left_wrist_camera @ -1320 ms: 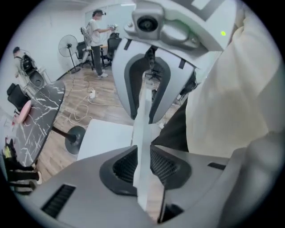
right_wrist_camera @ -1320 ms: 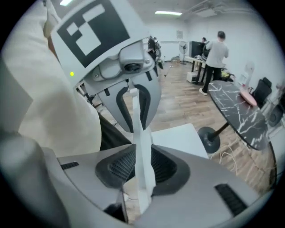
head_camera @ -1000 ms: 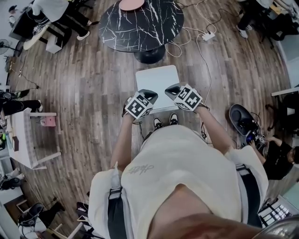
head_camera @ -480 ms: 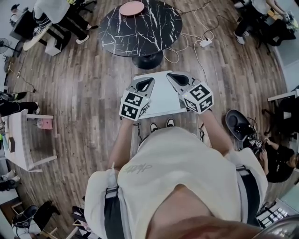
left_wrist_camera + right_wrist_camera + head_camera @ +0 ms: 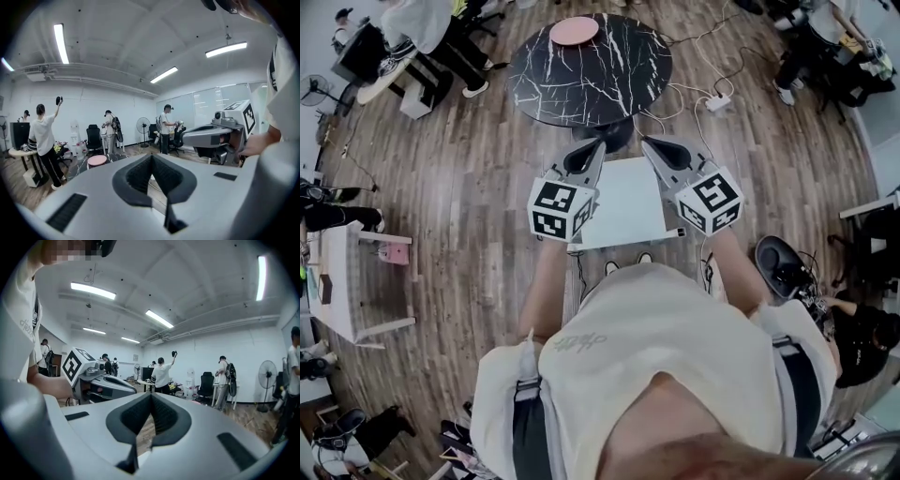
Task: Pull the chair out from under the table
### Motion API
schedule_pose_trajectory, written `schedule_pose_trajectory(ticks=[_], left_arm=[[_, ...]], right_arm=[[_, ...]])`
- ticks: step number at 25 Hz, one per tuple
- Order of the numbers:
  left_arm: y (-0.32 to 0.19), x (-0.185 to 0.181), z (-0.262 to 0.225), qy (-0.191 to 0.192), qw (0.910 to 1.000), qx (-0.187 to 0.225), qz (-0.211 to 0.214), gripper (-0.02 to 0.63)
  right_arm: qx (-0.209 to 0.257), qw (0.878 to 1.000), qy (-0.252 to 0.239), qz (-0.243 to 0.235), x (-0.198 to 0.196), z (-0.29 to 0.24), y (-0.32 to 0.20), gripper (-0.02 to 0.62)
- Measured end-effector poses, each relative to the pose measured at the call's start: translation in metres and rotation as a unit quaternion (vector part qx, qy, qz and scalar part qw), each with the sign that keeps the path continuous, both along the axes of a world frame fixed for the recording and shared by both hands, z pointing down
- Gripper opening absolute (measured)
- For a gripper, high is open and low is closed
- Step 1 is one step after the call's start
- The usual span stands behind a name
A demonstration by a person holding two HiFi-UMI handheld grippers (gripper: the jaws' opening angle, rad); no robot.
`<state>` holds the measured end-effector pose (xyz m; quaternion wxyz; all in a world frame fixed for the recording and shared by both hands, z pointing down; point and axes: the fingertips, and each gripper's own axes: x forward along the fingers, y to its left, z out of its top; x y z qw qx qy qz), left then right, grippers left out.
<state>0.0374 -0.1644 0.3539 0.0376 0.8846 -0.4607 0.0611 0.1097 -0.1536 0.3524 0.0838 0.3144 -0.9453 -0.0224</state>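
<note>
The white chair [image 5: 625,202] stands on the wood floor just in front of the round black marble table [image 5: 591,64], its seat clear of the tabletop. My left gripper [image 5: 592,150] hovers over the chair's left side, jaws shut with nothing between them. Over the right side my right gripper [image 5: 651,145] is shut and empty too. Both point roughly level toward the table. In the left gripper view the shut jaws [image 5: 151,157] face the room, with the right gripper [image 5: 185,137] alongside. The right gripper view shows its own shut jaws [image 5: 151,396] in the same way.
A pink plate [image 5: 574,30] lies on the table. A power strip [image 5: 718,73] with cables sits on the floor at the table's right. A white side table [image 5: 354,281] stands at left, a black floor object [image 5: 778,251] at right. Several people stand around the room.
Both grippers have risen and tipped up from pointing down at the seat to pointing level toward the table. Their jaws stayed shut. The chair has not visibly moved.
</note>
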Motion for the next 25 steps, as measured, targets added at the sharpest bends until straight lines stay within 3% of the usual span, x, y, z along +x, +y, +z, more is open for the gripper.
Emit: schedule_pose_trajectory(ticks=[8, 18, 25], left_arm=[[-0.009, -0.016, -0.037, 0.002, 0.9987, 0.044, -0.025, 0.017], [0.001, -0.025, -0.023, 0.009, 0.9978, 0.046, -0.046, 0.017], [0.003, -0.019, -0.001, 0.009, 0.9992, 0.022, -0.032, 0.017]], right_arm=[[0.046, 0.999, -0.005, 0.012, -0.005, -0.029, -0.006, 0.005], [0.023, 0.999, -0.006, 0.027, 0.004, -0.011, -0.003, 0.005], [0.014, 0.999, -0.011, 0.035, 0.014, -0.004, -0.004, 0.005]])
